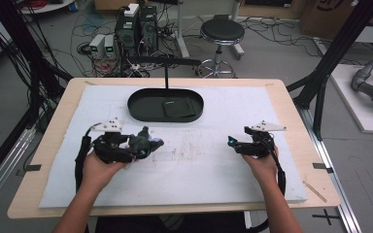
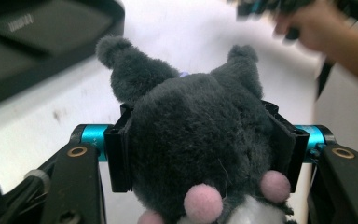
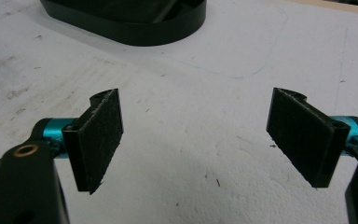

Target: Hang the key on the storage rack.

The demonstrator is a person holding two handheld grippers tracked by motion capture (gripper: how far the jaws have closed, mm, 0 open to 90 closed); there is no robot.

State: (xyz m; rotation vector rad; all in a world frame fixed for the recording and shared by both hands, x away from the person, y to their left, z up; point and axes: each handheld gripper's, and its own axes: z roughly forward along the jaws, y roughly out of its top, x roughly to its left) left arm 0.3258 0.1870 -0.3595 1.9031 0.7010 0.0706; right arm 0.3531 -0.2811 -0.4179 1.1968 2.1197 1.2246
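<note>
plush toy (image 2: 196, 135): grey, fuzzy pile; pink felt-like dots
right gripper pads (image 3: 103, 135): black, rough, fibrous
tray (image 1: 141, 110): black, smooth, slight sheen
mat (image 1: 213, 165): white, matt, scuffed
table (image 1: 53, 126): pale wood edge

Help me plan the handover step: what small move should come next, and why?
Probably carry the grey plush toy forward toward the black oval tray. The left claw is shut on it, off the white foam mat, while the right claw is open with nothing between its jaws.
</note>
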